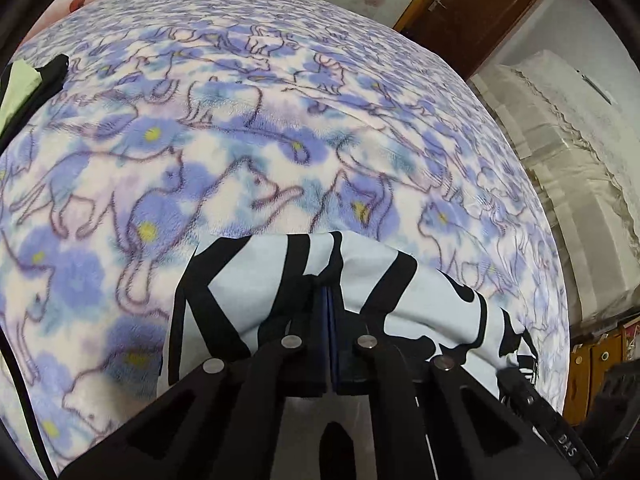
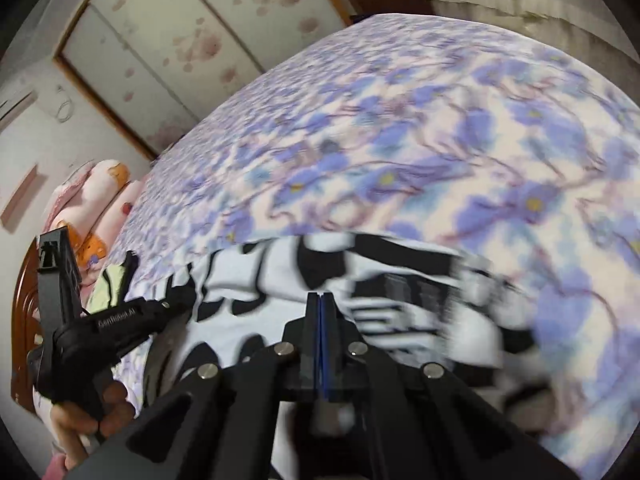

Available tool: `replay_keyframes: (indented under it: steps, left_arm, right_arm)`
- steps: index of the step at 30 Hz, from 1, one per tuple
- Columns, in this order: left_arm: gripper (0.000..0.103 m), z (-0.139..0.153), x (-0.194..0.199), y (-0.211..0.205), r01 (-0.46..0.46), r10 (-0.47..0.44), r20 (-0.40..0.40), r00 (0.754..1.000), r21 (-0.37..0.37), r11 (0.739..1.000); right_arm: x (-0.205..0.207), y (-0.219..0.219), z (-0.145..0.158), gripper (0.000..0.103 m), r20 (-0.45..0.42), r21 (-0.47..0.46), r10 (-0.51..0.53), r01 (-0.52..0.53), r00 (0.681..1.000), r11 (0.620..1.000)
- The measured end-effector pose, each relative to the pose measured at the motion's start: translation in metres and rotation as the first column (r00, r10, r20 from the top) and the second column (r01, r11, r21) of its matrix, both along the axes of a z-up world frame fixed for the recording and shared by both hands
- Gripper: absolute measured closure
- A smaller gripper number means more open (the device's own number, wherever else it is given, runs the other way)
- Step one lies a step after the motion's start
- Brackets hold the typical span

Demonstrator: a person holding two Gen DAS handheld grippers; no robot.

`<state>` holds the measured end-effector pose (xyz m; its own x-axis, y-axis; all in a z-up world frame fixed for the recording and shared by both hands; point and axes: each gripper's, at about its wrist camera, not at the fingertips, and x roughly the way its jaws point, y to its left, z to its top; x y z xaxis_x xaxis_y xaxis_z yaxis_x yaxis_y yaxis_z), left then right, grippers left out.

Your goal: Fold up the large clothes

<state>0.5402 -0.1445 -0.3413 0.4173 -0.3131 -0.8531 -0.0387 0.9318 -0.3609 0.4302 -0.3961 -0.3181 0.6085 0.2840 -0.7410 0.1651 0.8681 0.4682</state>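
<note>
A pale blue garment (image 1: 420,300) with bold black lettering lies on the flowered blanket (image 1: 240,140), its far edge rounded over in a fold. My left gripper (image 1: 330,290) is shut, and the cloth puckers up into its fingertips. In the right wrist view, which is blurred, the same garment (image 2: 260,280) spreads under my right gripper (image 2: 320,296), also shut with cloth gathered at its tips. The left gripper (image 2: 182,304) shows there too, reaching onto the garment's left end with a hand (image 2: 100,412) around its handle. The right gripper's black body (image 1: 560,436) shows at the lower right of the left wrist view.
The blanket (image 2: 440,140) covers a wide bed. A light green and black garment (image 1: 20,84) lies at its left edge. Pink pillows (image 2: 96,196) and a wooden headboard (image 2: 24,320) stand at one end, with wardrobe doors (image 2: 180,40) behind. A brown door (image 1: 472,12) and cloth-covered furniture (image 1: 560,140) flank the right side.
</note>
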Motion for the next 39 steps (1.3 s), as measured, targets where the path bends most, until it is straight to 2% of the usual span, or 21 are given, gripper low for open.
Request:
replay_keyframes:
  steps: [4, 6, 12, 18, 21, 23, 25, 29, 31, 33, 35, 37, 39]
  left_arm:
    - [0.102, -0.003, -0.003, -0.001, 0.002, -0.002, 0.008, 1.0, 0.004, 1.0]
    - [0.102, -0.004, -0.003, -0.002, 0.004, -0.004, 0.008, 1.0, 0.005, 1.0]
    - [0.102, -0.006, -0.004, 0.0, -0.002, 0.002, 0.009, 1.0, -0.009, 1.0]
    - [0.102, 0.011, -0.009, -0.004, 0.041, -0.039, -0.031, 0.999, 0.081, 0.996]
    - [0.099, 0.033, -0.02, 0.004, 0.05, -0.046, -0.052, 0.998, 0.078, 0.996]
    - [0.094, 0.048, -0.03, 0.012, 0.046, -0.042, -0.048, 0.998, 0.086, 0.995]
    - [0.082, 0.062, -0.045, 0.023, 0.03, -0.026, -0.054, 0.998, 0.088, 0.996]
    - [0.069, 0.08, -0.077, 0.04, 0.011, -0.004, -0.081, 0.997, 0.082, 0.997]
    - [0.053, 0.084, -0.093, 0.046, 0.002, 0.007, -0.103, 0.995, 0.094, 0.996]
    - [0.047, 0.085, -0.107, 0.048, 0.009, 0.002, -0.117, 0.993, 0.101, 0.995]
    - [0.045, 0.083, -0.12, 0.049, 0.026, -0.008, -0.152, 0.988, 0.119, 0.993]
    - [0.041, 0.078, -0.131, 0.049, 0.035, -0.01, -0.188, 0.982, 0.128, 0.991]
    - [0.033, 0.071, -0.14, 0.049, 0.042, -0.012, -0.224, 0.974, 0.13, 0.991]
  right_arm:
    - [-0.02, -0.023, -0.007, 0.103, -0.034, 0.042, -0.067, 0.069, 0.997, 0.997]
    - [-0.027, -0.027, -0.007, 0.103, -0.044, 0.001, -0.08, 0.08, 0.996, 0.997]
    - [-0.036, -0.037, -0.006, 0.103, -0.058, -0.033, -0.082, 0.08, 0.995, 0.996]
    - [-0.036, -0.028, 0.013, 0.103, -0.082, -0.135, -0.044, 0.033, 0.996, 0.99]
    - [-0.041, -0.03, 0.026, 0.103, -0.103, -0.213, -0.06, 0.037, 0.993, 0.976]
    - [-0.047, -0.039, 0.033, 0.099, -0.105, -0.177, -0.067, 0.048, 0.992, 0.983]
    - [-0.055, -0.052, 0.038, 0.099, -0.119, -0.1, -0.077, 0.065, 0.99, 0.993]
    - [-0.073, -0.075, 0.041, 0.099, -0.17, 0.024, -0.102, 0.107, 0.98, 0.994]
    - [-0.083, -0.082, 0.041, 0.098, -0.187, 0.07, -0.107, 0.122, 0.977, 0.99]
    - [-0.093, -0.088, 0.039, 0.091, -0.201, 0.118, -0.11, 0.136, 0.973, 0.984]
    - [-0.104, -0.093, 0.033, 0.073, -0.22, 0.168, -0.107, 0.146, 0.969, 0.975]
    - [-0.113, -0.096, 0.027, 0.067, -0.241, 0.204, -0.098, 0.149, 0.966, 0.968]
    - [-0.12, -0.097, 0.021, 0.067, -0.258, 0.227, -0.086, 0.147, 0.962, 0.963]
